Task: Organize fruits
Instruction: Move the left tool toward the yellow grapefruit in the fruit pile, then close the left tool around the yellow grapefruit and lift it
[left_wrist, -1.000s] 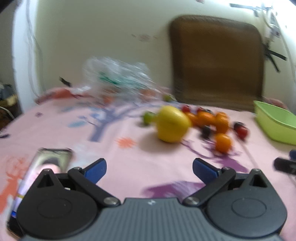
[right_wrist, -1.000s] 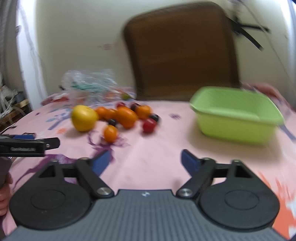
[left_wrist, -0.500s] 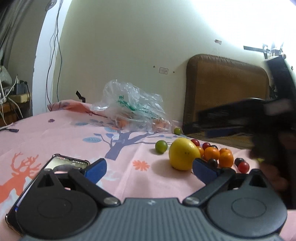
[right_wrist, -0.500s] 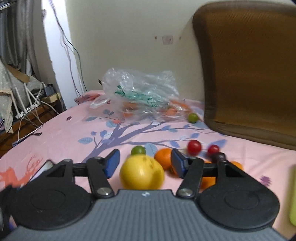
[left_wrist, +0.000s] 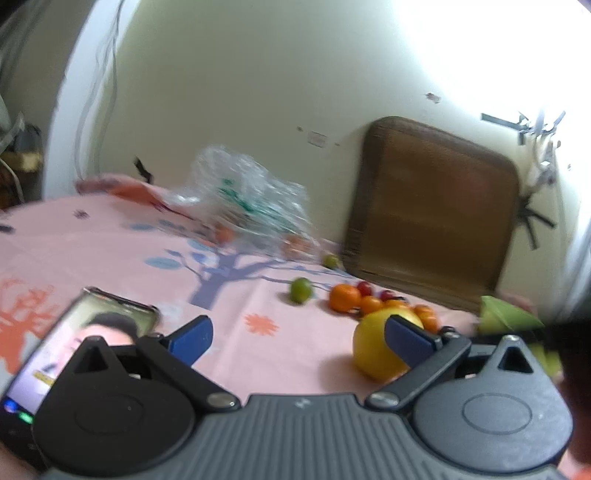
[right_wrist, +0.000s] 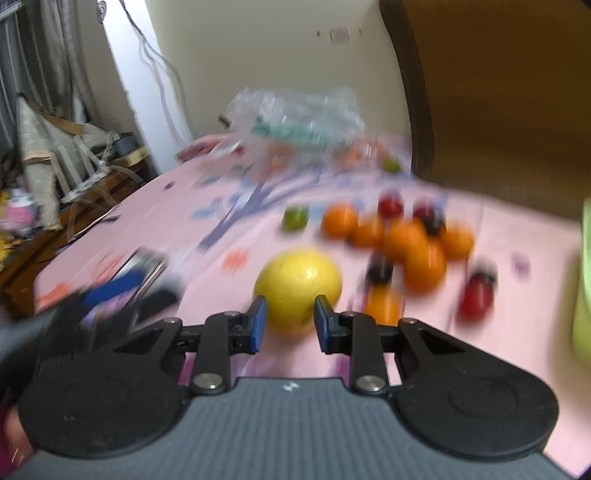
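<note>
The right gripper (right_wrist: 289, 323) has narrowed its fingers around the big yellow fruit (right_wrist: 298, 286) on the pink cloth beside the oranges (right_wrist: 413, 243), seemingly not yet clamped, while the left gripper (left_wrist: 297, 332) stays spread wide and empty, so a lift looks close.

The left gripper (left_wrist: 297, 338) is level and low, its two blue-padded fingers (left_wrist: 190, 336) spread wide with nothing between them. The right gripper (right_wrist: 289, 325) has its fingers (right_wrist: 258, 325) drawn in to a narrow gap; whether they touch anything is unclear through the blur.
</note>
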